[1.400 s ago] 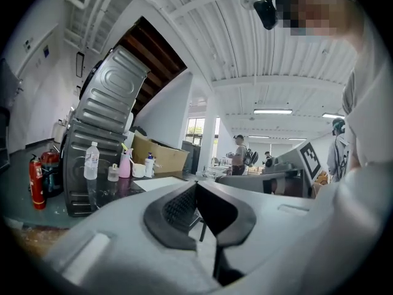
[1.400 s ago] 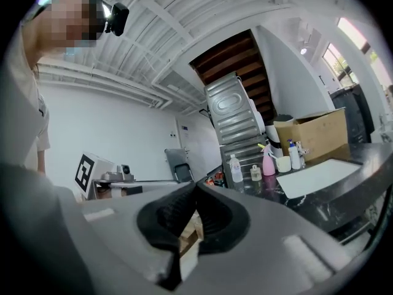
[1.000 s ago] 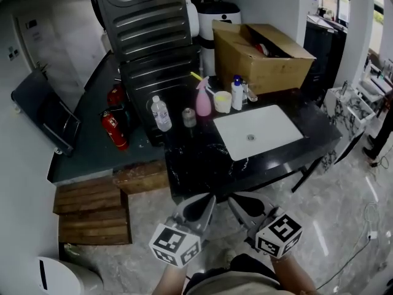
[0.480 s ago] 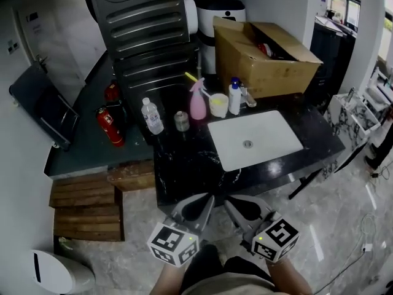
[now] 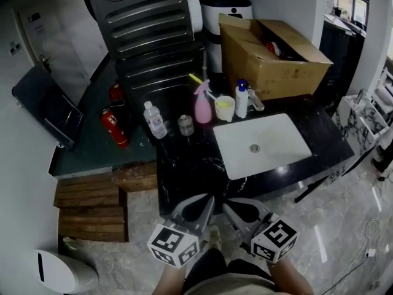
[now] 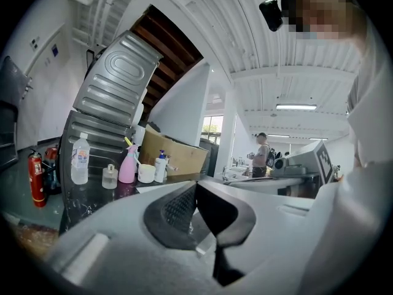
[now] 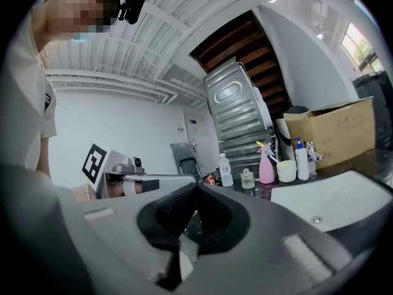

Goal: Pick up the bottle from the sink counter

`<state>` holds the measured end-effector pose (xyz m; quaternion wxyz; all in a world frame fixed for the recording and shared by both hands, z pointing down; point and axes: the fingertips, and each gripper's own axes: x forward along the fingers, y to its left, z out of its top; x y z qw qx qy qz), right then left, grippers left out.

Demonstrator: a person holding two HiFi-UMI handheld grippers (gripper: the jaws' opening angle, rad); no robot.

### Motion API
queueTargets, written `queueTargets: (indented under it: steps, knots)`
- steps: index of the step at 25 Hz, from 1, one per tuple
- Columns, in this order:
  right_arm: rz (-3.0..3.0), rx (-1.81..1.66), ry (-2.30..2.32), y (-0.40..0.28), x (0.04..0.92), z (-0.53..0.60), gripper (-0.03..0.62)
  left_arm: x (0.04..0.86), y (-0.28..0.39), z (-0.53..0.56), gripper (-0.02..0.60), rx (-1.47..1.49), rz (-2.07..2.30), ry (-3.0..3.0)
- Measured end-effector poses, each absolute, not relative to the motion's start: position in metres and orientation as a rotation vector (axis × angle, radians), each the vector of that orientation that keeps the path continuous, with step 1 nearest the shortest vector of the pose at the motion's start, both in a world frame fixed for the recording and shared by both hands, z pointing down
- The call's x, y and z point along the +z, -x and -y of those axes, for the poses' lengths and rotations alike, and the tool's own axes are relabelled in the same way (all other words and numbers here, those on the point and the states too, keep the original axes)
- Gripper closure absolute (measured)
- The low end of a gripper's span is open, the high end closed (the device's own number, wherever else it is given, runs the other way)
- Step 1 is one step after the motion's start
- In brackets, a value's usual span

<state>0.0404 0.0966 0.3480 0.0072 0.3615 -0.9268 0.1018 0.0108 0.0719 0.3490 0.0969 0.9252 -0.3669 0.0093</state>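
**Both grippers closed and empty, short of the counter**

The clear plastic bottle (image 5: 155, 120) stands upright at the far left of the glossy black marbled counter (image 5: 190, 168). At its near edge the left gripper (image 5: 207, 199) and right gripper (image 5: 228, 205) are held level, side by side, jaws together on nothing. The white rectangular sink (image 5: 279, 137) lies further right.

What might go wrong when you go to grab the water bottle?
1. The left gripper and right gripper are both shut. If they don't open in time, they may just knock the water bottle over.
2. The bottle stands near the left edge of the counter, so a bump could send it to the floor.
3. A small glass jar and a pink spray bottle stand right beside it and might get hit.
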Motion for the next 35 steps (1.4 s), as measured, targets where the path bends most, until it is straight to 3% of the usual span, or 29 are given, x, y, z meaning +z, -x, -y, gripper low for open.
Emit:
queueTargets:
  steps: [23,35]
  knots:
    - [2.902,0.319,-1.078,-0.009,0.343,0.106,0.591,0.356,0.045,0.126,0.575,-0.027,1.194,-2.655]
    - [2.869,0.336,-1.116,0.010,0.355,0.161,0.591,0.374,0.063,0.176,0.575,0.001,1.134,-2.636]
